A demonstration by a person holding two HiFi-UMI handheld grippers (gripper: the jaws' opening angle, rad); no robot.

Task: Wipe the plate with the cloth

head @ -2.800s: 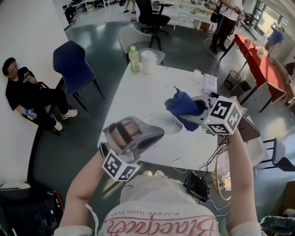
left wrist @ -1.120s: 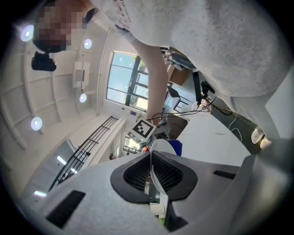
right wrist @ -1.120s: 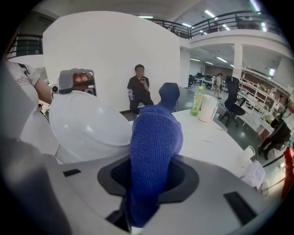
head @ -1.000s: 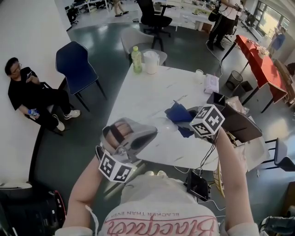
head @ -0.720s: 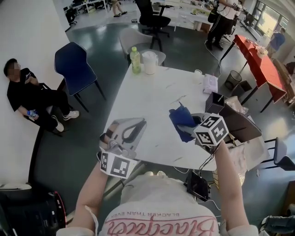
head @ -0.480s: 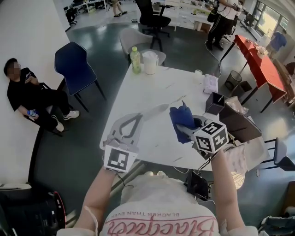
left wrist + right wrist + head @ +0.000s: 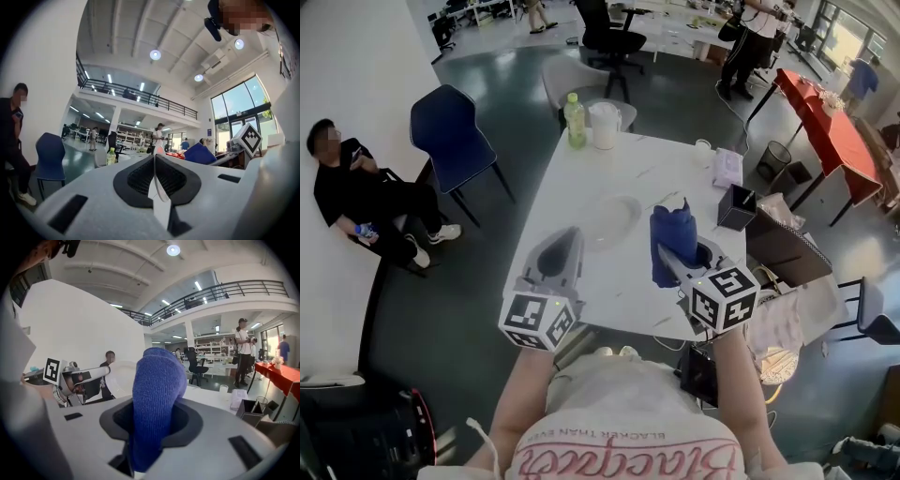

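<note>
My left gripper (image 7: 570, 242) is shut on the near rim of a white plate (image 7: 611, 219), which hangs about level over the white table (image 7: 609, 169). In the left gripper view the plate (image 7: 158, 190) shows edge-on as a thin white strip pinched between the jaws of the left gripper (image 7: 156, 164). To its right, my right gripper (image 7: 678, 267) is shut on a blue cloth (image 7: 672, 242) that stands up out of its jaws, apart from the plate. The right gripper view shows the cloth (image 7: 156, 399) up close, with the plate (image 7: 119, 376) and the left gripper (image 7: 86, 374) beyond it at the left.
A green bottle (image 7: 573, 120) and a white jug (image 7: 603, 125) stand at the table's far edge. A cup (image 7: 703, 147), a tissue pack (image 7: 727, 169) and a black holder (image 7: 737, 207) sit along its right side. A blue chair (image 7: 450, 127) and a seated person (image 7: 356, 192) are at the left.
The left gripper has rolled and moved forward, so the plate went from tilted on edge to about level over the table. The right gripper rose and the cloth now stands upright.
</note>
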